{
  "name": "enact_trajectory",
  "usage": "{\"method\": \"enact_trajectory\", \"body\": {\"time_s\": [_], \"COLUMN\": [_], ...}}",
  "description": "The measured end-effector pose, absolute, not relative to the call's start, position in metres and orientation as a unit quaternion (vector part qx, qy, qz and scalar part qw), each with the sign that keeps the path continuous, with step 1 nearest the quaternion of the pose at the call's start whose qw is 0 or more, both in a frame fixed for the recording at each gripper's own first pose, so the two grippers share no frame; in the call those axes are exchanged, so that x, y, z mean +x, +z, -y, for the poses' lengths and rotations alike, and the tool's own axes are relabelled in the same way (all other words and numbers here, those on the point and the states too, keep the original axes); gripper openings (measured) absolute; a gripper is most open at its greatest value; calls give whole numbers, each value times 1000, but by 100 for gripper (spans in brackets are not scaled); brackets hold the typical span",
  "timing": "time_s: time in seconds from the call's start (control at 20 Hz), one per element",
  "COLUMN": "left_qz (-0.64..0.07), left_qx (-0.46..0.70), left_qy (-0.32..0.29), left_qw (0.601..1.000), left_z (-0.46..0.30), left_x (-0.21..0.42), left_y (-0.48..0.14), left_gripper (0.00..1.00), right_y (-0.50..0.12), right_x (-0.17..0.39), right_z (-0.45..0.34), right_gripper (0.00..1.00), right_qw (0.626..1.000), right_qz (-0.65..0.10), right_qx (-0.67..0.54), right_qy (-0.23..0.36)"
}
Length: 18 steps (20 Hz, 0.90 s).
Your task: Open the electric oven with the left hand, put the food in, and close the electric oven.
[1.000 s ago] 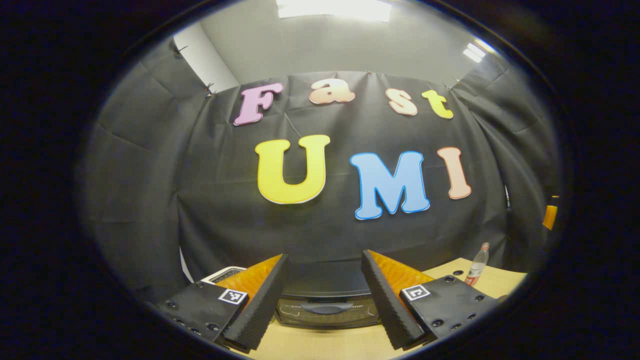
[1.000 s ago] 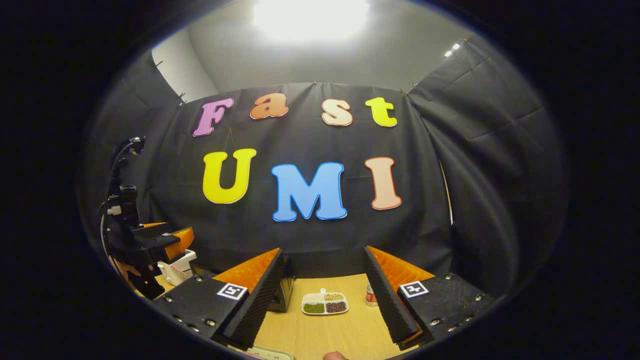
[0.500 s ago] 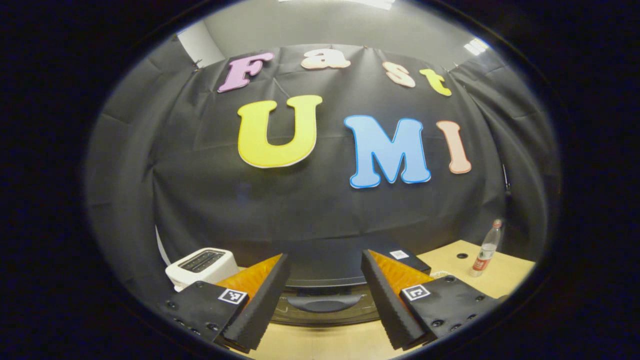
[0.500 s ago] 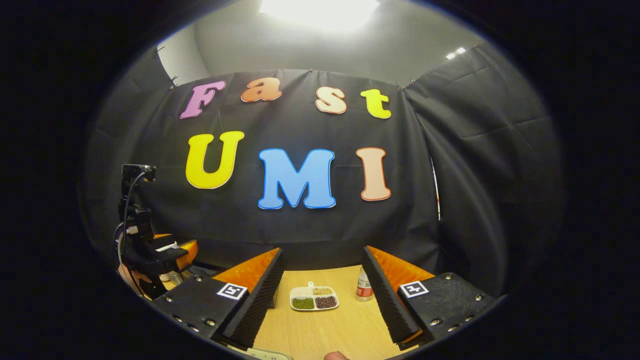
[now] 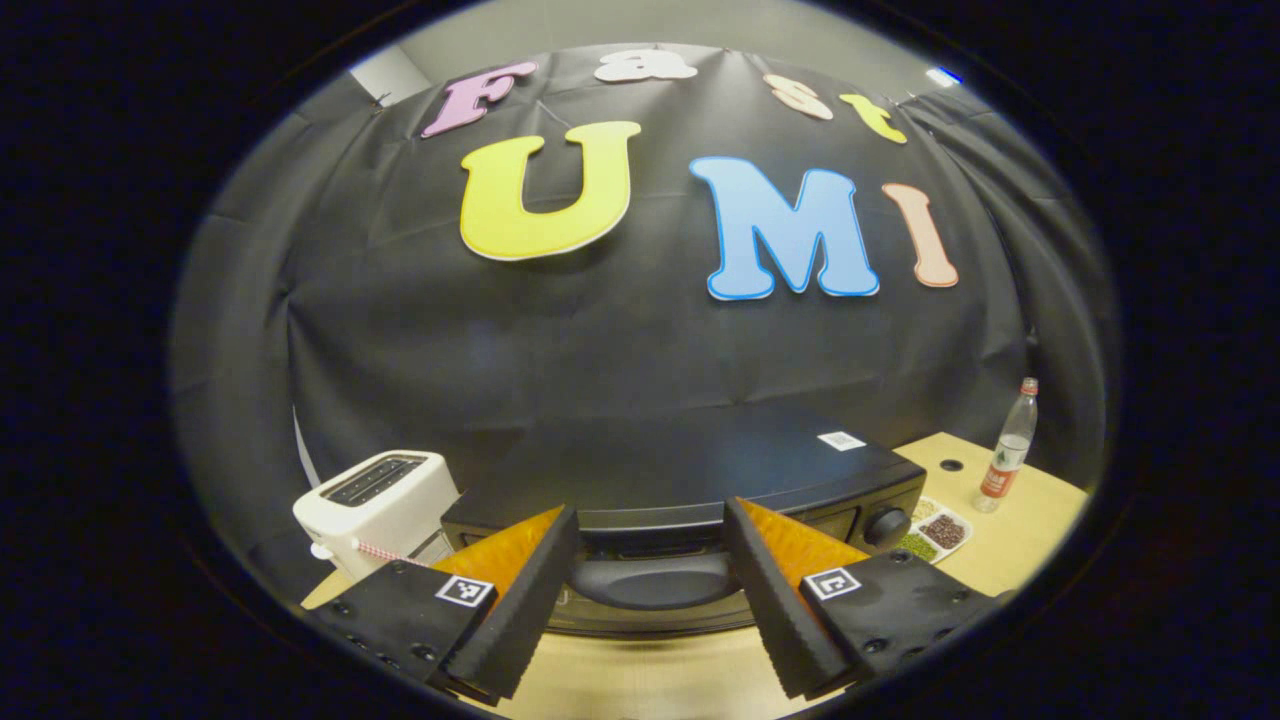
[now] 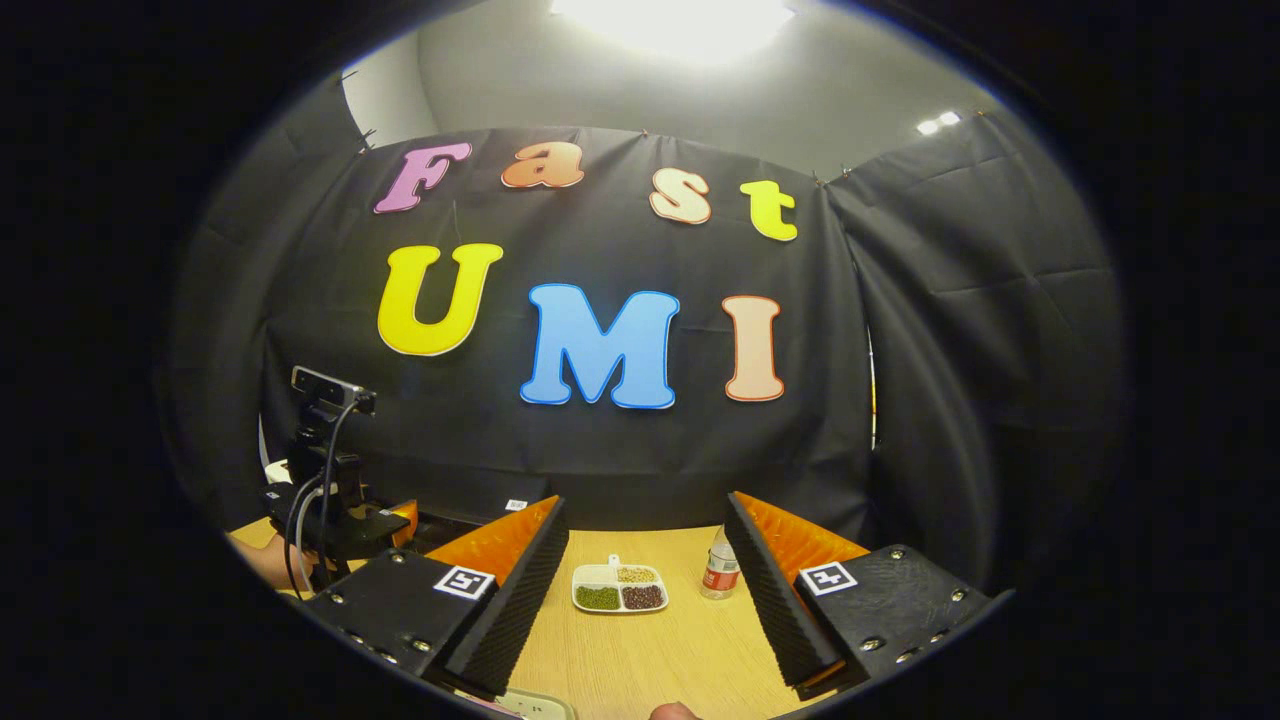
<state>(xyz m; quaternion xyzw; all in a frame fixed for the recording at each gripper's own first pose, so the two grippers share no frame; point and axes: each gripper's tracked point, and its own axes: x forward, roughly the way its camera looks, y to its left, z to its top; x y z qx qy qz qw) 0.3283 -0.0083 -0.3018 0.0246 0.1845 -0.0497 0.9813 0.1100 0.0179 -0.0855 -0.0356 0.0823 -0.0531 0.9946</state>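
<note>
A black electric oven (image 5: 690, 465) stands on the wooden table close in front of my left gripper (image 5: 650, 512), its door shut. The curved door handle (image 5: 650, 582) lies between the two open fingers, which hold nothing. In the right gripper view, a white divided dish (image 6: 620, 588) of green, brown and tan food sits on the table ahead of my right gripper (image 6: 648, 505), open and holding nothing. That dish (image 5: 935, 530) also shows at the oven's right. At the left of the right gripper view, a hand (image 6: 262, 562) holds the left gripper (image 6: 345, 525) by the oven (image 6: 480, 505).
A white toaster (image 5: 380, 500) stands left of the oven. A plastic bottle (image 5: 1005, 450) with a red label stands right of the dish, seen again as the bottle (image 6: 718, 570) by my right finger. The oven's knob (image 5: 885, 525) is on its right front.
My left gripper has moved down and toward the oven, which now looms large with its handle between the fingers. The right gripper has shifted slightly and stays open.
</note>
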Motion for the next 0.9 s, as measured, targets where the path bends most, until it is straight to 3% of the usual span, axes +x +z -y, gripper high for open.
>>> {"method": "enact_trajectory", "body": {"time_s": [0.15, 0.25, 0.3, 0.35, 0.5, 0.55, 0.6, 0.65, 0.7, 0.75, 0.9], "left_qz": [-185, -187, -185, -188, -186, -190, -188, -189, -188, -190, -197], "left_qx": [26, 29, 30, 30, 19, 16, 14, 17, 20, 24, 34], "left_qy": [-45, -40, -38, -37, -35, -34, -34, -34, -33, -32, -32], "left_qw": [981, 981, 982, 981, 982, 981, 982, 981, 981, 981, 979], "left_z": [7, 6, 6, 6, 5, 5, 4, 4, 5, 5, 5], "left_x": [328, 327, 326, 324, 312, 306, 299, 293, 286, 280, 262], "left_y": [-309, -310, -309, -310, -310, -310, -312, -312, -313, -313, -319], "left_gripper": [100, 91, 92, 100, 100, 92, 100, 92, 100, 91, 91], "right_y": [-84, -85, -83, -81, -76, -75, -76, -75, -75, -75, -73], "right_x": [108, 107, 107, 107, 104, 104, 103, 103, 102, 102, 100], "right_z": [-18, -15, -16, -15, -13, -12, -12, -10, -9, -9, -6], "right_gripper": [95, 95, 95, 95, 95, 95, 95, 95, 95, 95, 95], "right_qw": [995, 995, 995, 995, 996, 996, 996, 996, 996, 996, 997], "right_qz": [-82, -83, -82, -80, -72, -71, -70, -69, -69, -69, -66], "right_qx": [-41, -41, -40, -40, -41, -41, -41, -39, -37, -35, -33], "right_qy": [-49, -48, -47, -47, -44, -43, -41, -41, -39, -38, -34]}}
